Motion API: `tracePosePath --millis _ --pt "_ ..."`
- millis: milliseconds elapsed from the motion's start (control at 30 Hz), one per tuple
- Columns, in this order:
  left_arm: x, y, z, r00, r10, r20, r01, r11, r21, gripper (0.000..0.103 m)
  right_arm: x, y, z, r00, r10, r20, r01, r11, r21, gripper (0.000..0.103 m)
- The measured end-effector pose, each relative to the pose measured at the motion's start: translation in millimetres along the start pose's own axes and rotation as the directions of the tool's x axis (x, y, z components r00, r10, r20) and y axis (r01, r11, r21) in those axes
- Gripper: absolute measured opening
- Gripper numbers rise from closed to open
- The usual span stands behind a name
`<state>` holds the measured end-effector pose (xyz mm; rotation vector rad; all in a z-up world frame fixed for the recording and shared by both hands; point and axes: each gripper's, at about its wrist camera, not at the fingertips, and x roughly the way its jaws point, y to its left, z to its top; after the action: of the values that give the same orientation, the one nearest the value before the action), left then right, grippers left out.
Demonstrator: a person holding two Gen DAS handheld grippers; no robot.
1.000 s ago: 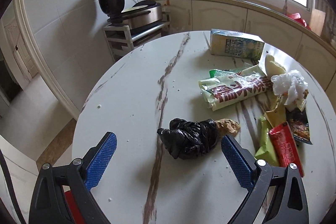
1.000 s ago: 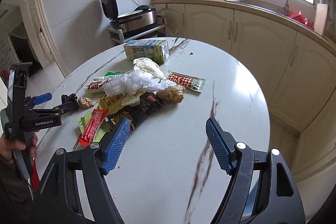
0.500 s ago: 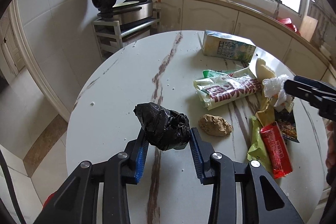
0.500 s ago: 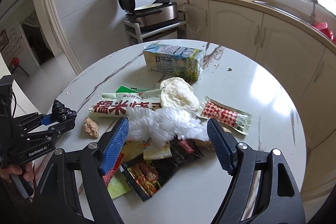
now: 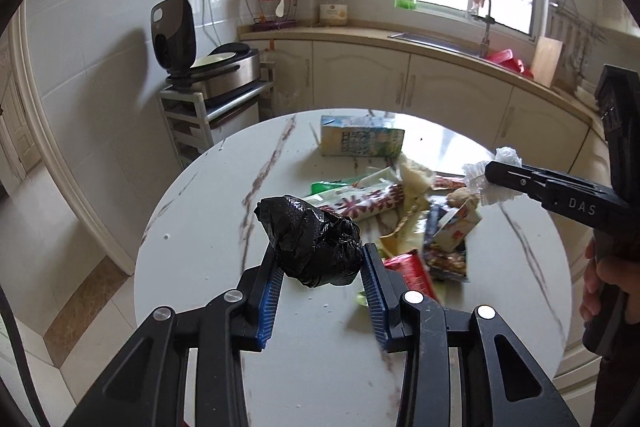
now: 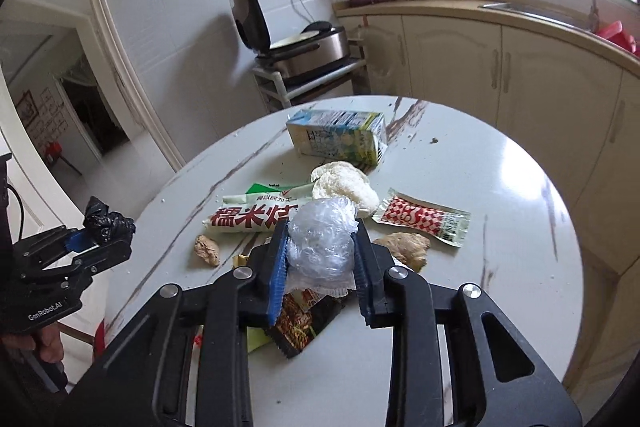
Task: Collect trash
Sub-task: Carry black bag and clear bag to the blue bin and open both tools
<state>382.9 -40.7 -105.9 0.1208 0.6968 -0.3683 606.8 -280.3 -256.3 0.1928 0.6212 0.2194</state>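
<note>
Since one second ago: black plastic bag (image 5: pixel 312 243) taken off the table (image 5: pixel 520 327) and now carried above it, pinched between the blue pads of the left gripper (image 5: pixel 320 281); clear crumpled plastic wrap (image 6: pixel 322 241) gathered off the trash pile and pinched between the pads of the right gripper (image 6: pixel 320 259), jaws closing on it. Both grippers spread wide in the earlier frames, now narrowed on their loads.

Round white marble-look table with brown veins, bearing the remaining trash near its middle and far side. Milk carton (image 6: pixel 338 137) lying on its side at the far edge of the pile. Long white packet with red characters (image 6: pixel 250 217) lying flat, left of the wrap in the right wrist view. Pale bread-like lump (image 6: pixel 344 185) between carton and wrap. Red-and-white checked sachet (image 6: pixel 422 217) lying flat, right of the lump. Dark snack wrapper (image 6: pixel 302 323) flat under the right gripper. Ginger piece (image 6: pixel 408 245) just right of the right gripper. Smaller brown lump (image 6: pixel 207 250) at the left side of the pile, apart from the packets.

Left gripper also visible in the right wrist view at far left, bag held clear of the table edge.
</note>
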Motion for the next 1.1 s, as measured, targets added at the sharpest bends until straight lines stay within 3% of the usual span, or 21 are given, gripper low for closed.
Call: tracePosePath --millis 133,267,500,700,767,1000,1100 --pt "-18.5 -44.4 3.0 0.999 -0.045 0.029 0.044 0.998 0.046 0.035 -58.9 -21.4 -4.7 0.996 -0.002 0.086 -0.002 0.999 0.036 0.028" --pt "-29.3 -104.7 2.8 0.993 -0.109 0.040 0.104 0.988 0.117 0.035 -113.4 -55.3 -24.2 0.988 -0.056 0.143 0.044 0.995 0.084 0.028" --pt "-10.2 -238.4 -3.2 0.960 -0.277 -0.047 0.280 0.924 0.261 0.035 -189.0 -140.0 -84.6 0.963 -0.212 0.169 0.171 0.958 0.229 0.029" --pt "40.0 -339.2 -11.2 0.905 -0.377 -0.198 0.424 0.841 0.336 0.035 -225.7 -228.8 -152.1 0.936 -0.333 0.111 0.261 0.871 0.416 0.029" --pt "65.9 -365.2 -18.4 0.893 -0.371 -0.256 0.444 0.823 0.354 0.035 -227.0 -253.5 -173.4 0.926 -0.371 0.073 0.300 0.837 0.458 0.029" --pt "165.8 -427.7 -38.8 0.822 -0.353 -0.447 0.523 0.778 0.348 0.035 -208.1 -321.0 -234.0 0.925 -0.377 -0.049 0.336 0.752 0.567 0.029" --pt "201.7 -445.7 -42.2 0.822 -0.324 -0.469 0.516 0.773 0.370 0.036 -198.1 -339.9 -251.6 0.926 -0.367 -0.084 0.341 0.725 0.598 0.029"
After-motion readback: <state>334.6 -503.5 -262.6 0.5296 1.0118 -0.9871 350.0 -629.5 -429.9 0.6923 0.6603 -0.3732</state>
